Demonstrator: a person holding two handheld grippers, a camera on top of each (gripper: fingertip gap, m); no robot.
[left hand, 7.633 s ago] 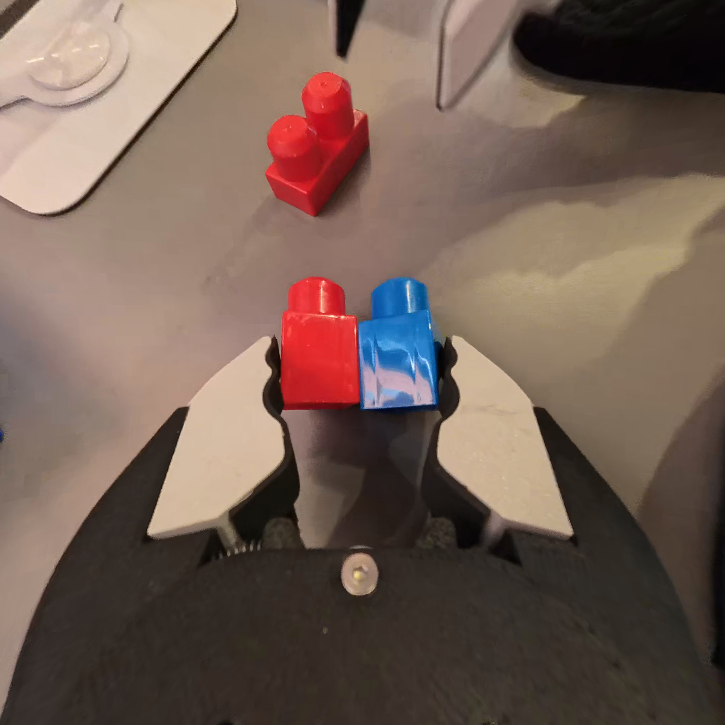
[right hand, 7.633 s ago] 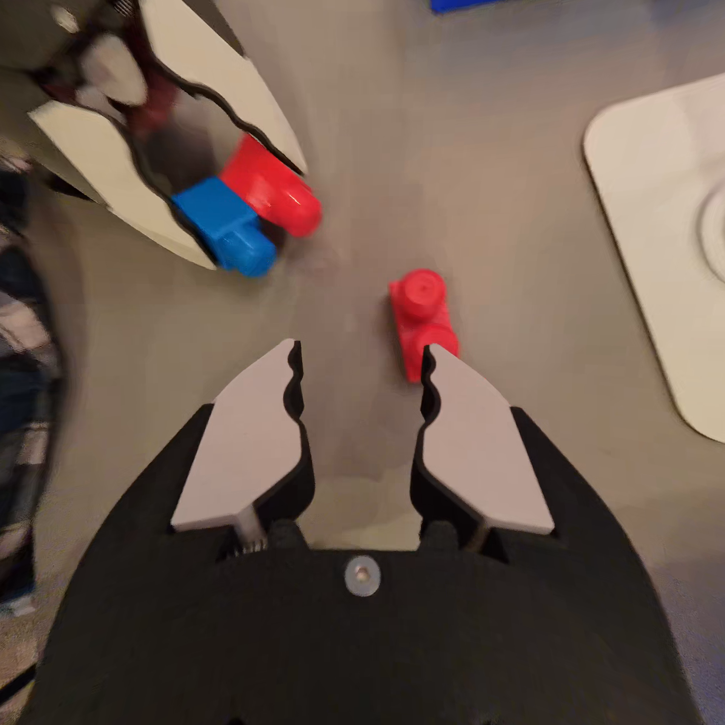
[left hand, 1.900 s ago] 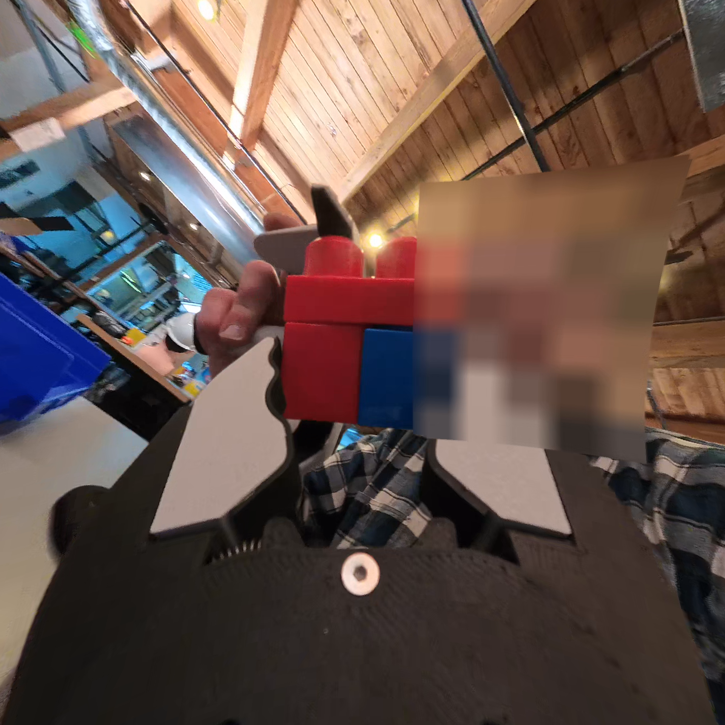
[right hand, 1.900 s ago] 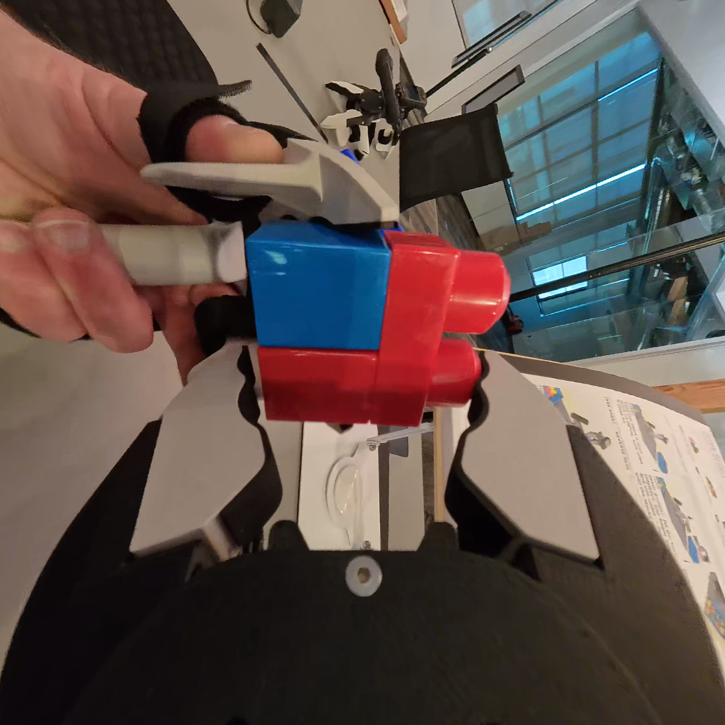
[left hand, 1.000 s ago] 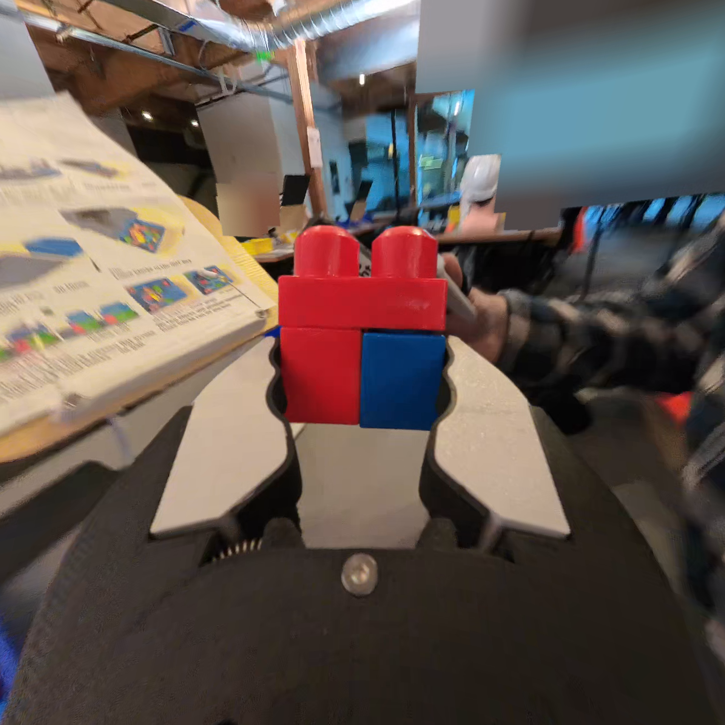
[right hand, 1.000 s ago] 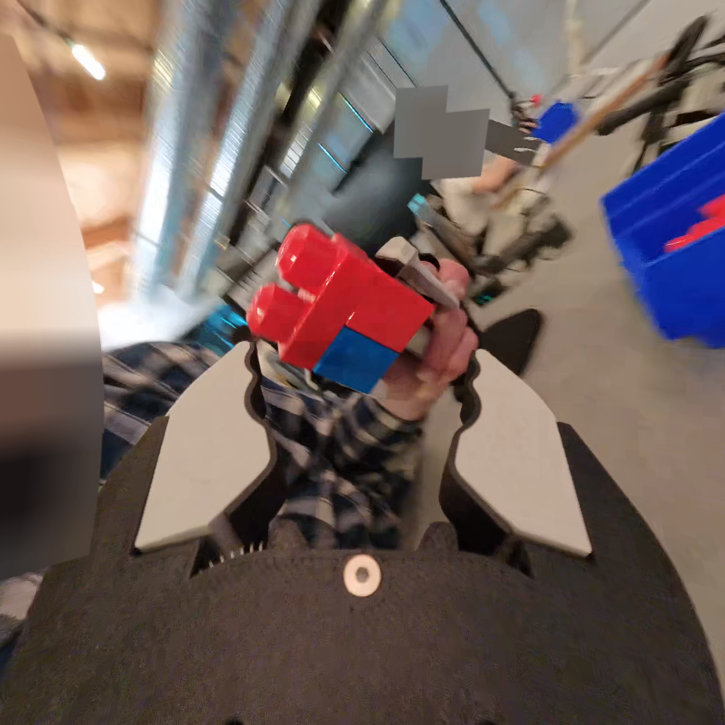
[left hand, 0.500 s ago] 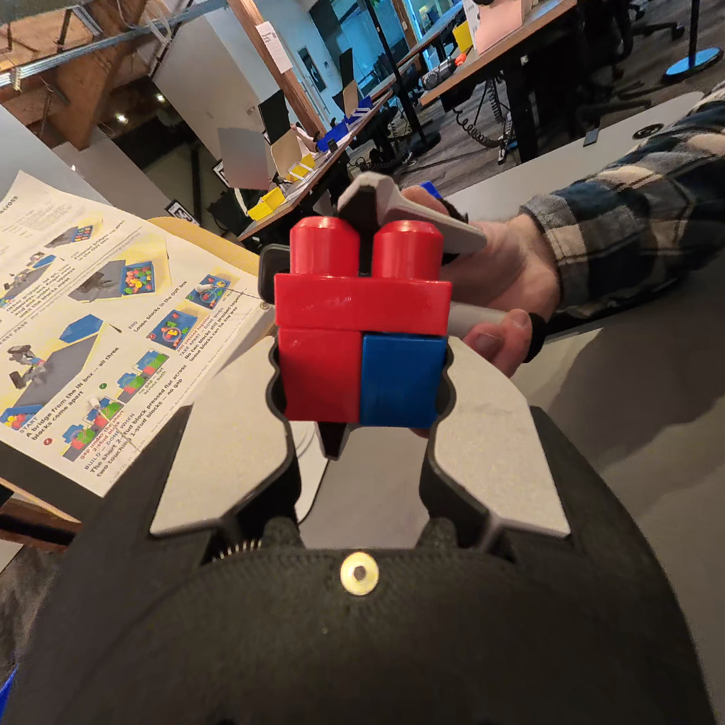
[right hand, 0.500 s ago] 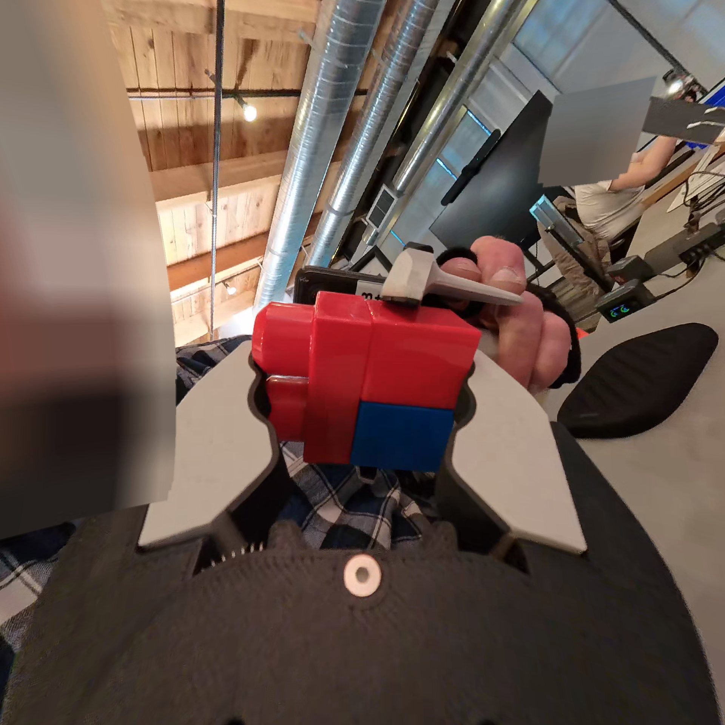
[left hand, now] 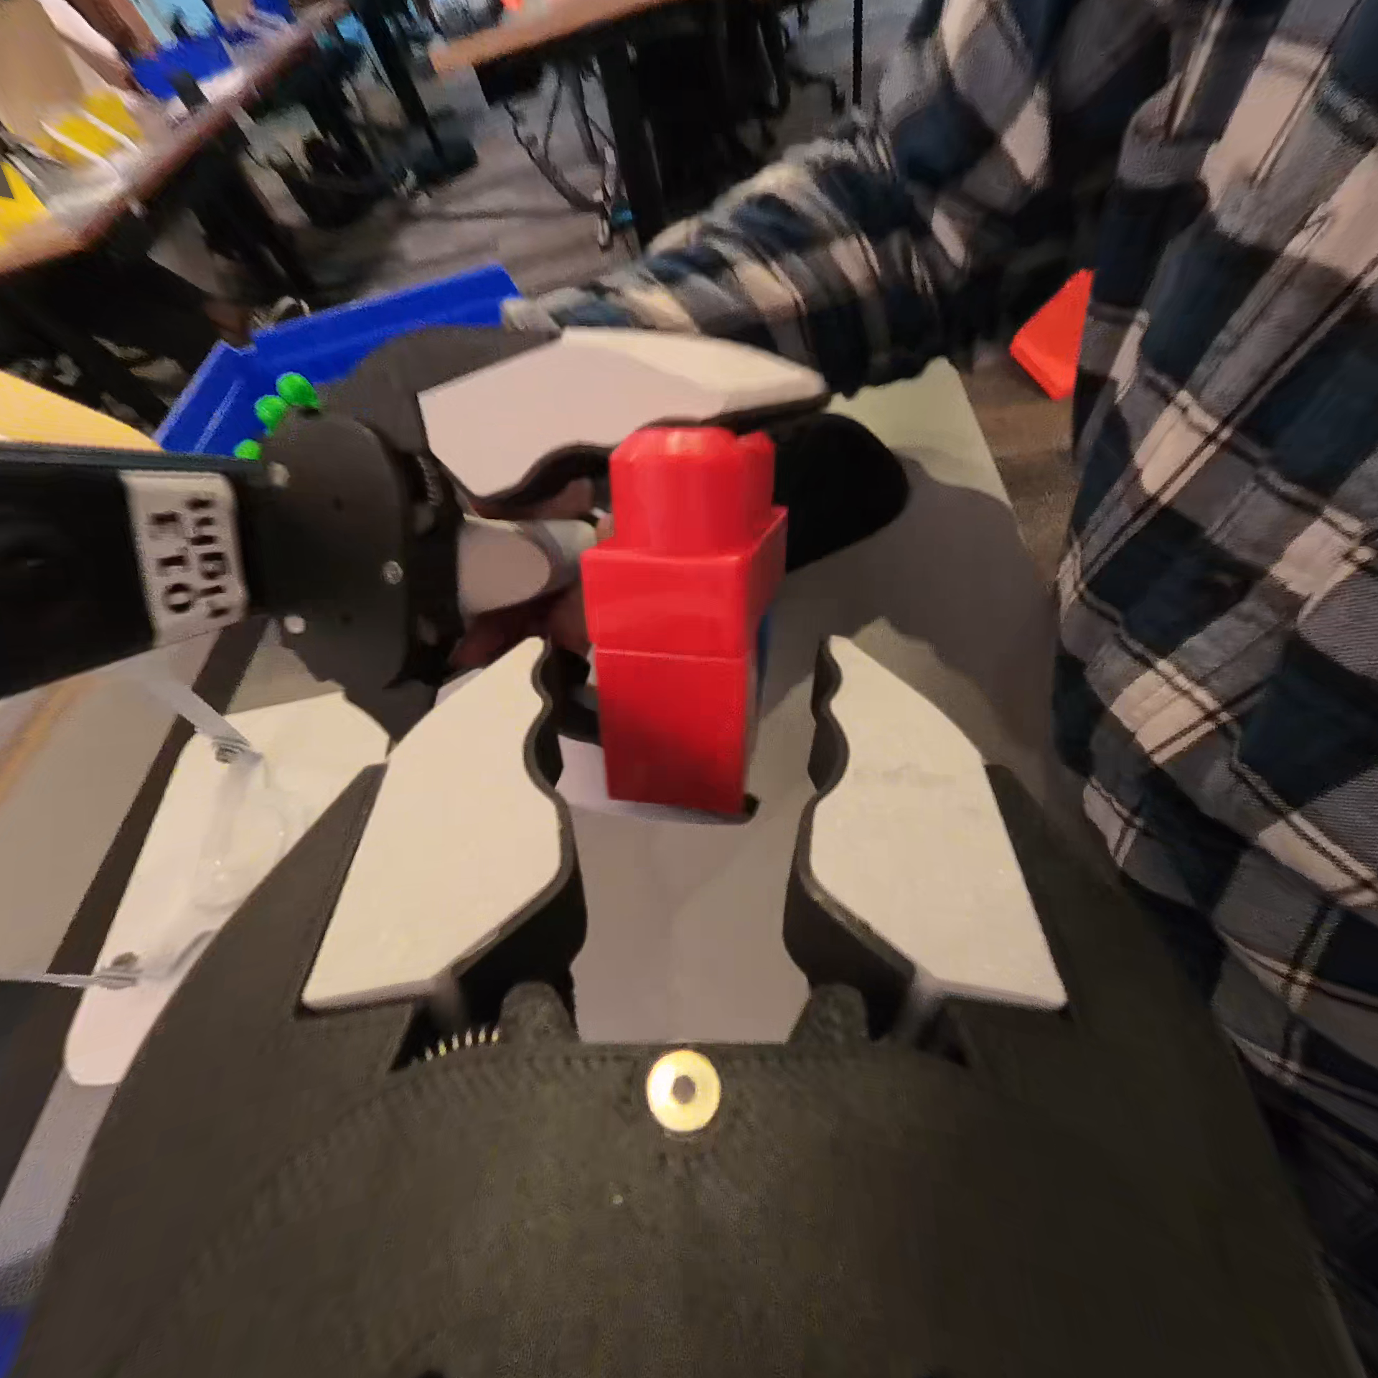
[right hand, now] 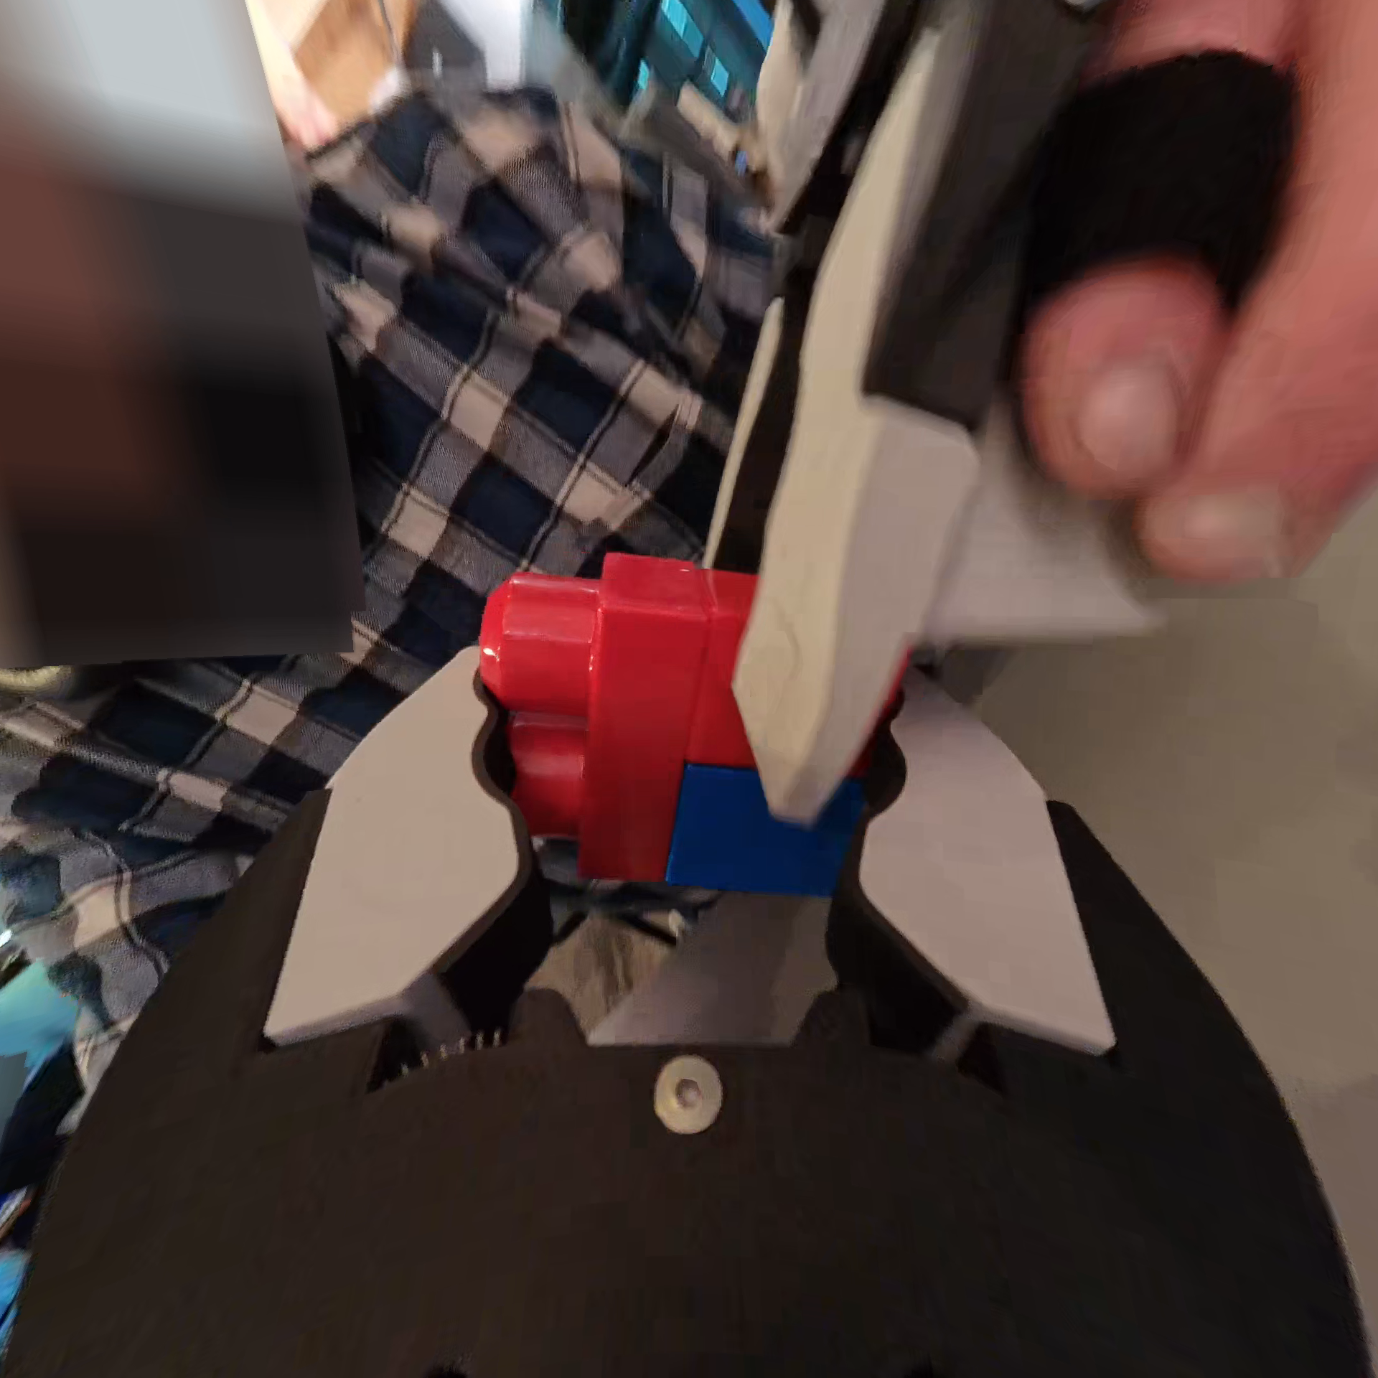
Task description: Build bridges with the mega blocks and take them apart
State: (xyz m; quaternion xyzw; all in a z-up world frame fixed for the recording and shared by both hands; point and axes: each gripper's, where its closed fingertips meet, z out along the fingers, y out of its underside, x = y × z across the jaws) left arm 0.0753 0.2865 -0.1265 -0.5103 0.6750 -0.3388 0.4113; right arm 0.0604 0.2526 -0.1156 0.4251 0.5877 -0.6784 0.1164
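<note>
I count three blocks locked into one small bridge (right hand: 656, 746): a red two-stud block (right hand: 641, 716) across the top, and under it a small red block (left hand: 675, 723) and a small blue block (right hand: 746, 835) side by side. It is up off the desk (left hand: 686, 917), lying sideways between my two grippers.

My right gripper (right hand: 686, 731) has its jaws clamped on the bridge end to end, one tip on the studs, the other at the base. My left gripper (left hand: 686, 671) has its jaws open around the bridge, with a clear gap on each side.

Only the right wrist view shows the blue block properly, plus one hand (right hand: 1193, 373) on the left gripper's handle and one plaid shirt (right hand: 522, 373) behind. The left wrist view sees the bridge end-on, nearly all red, and adds one blue bin (left hand: 373, 328) and one orange cone (left hand: 1059, 335) farther back
</note>
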